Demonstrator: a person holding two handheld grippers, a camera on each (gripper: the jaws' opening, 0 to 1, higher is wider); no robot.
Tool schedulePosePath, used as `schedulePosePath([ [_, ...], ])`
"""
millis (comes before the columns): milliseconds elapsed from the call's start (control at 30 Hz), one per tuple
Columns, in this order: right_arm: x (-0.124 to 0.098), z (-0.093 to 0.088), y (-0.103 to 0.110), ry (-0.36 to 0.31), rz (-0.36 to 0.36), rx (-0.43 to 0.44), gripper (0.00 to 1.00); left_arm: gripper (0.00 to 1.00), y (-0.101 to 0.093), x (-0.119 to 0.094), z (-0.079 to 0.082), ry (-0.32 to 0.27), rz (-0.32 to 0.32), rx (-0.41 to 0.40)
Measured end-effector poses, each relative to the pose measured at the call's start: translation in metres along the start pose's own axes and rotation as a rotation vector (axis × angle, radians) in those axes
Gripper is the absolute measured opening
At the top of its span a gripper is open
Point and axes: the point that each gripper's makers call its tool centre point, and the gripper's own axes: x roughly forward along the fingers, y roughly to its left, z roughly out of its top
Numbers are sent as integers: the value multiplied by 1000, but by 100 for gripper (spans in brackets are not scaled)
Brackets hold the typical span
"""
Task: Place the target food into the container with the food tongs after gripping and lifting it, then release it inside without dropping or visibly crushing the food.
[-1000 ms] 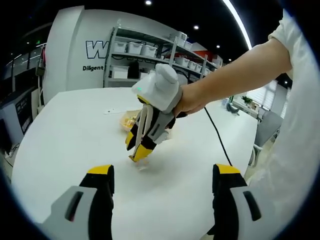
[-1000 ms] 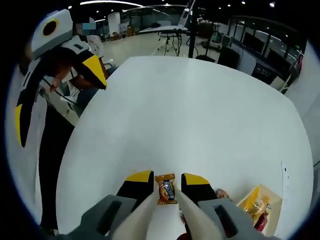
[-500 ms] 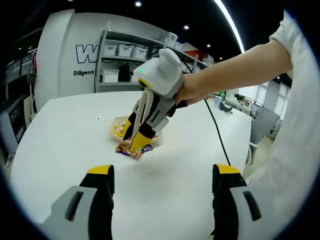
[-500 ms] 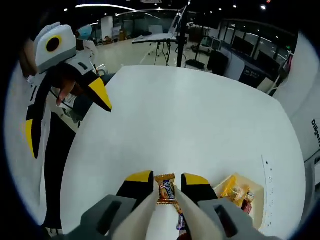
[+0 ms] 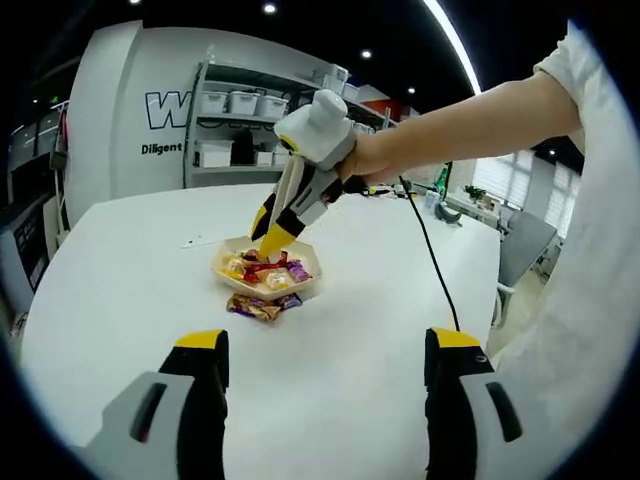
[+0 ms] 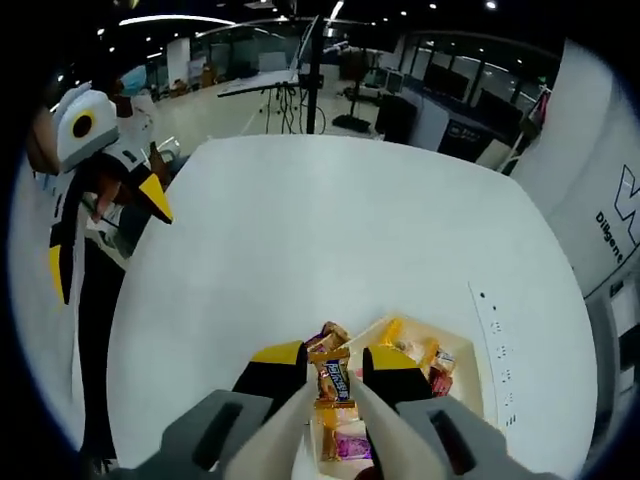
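Note:
An orange-wrapped candy (image 6: 334, 381) is pinched between the tips of my right gripper (image 6: 335, 358), which is shut on it. It hangs just above a pale hexagonal tray (image 6: 470, 380) holding several wrapped sweets. In the left gripper view the right gripper (image 5: 272, 238) points down with its yellow tips over the tray (image 5: 312, 271), held by a person's hand. My left gripper (image 5: 325, 352) is open and holds nothing, low over the white table (image 5: 120, 300), well short of the tray.
A few loose wrapped candies (image 5: 256, 307) lie on the table against the tray's near side. A black cable (image 5: 432, 270) trails from the right gripper across the table. Shelves with bins (image 5: 240, 130) stand beyond the far edge. A white sleeve (image 5: 600, 250) is at the right.
The right gripper has carried the candy from over bare table, past the loose candies, to above the tray. The left gripper's jaws stay open.

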Motion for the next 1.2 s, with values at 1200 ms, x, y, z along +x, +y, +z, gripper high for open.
schedulePosePath([
  [1200, -14, -5, -24, -24, -104, 51, 19, 77, -4, -3, -3, -6, 7, -4],
])
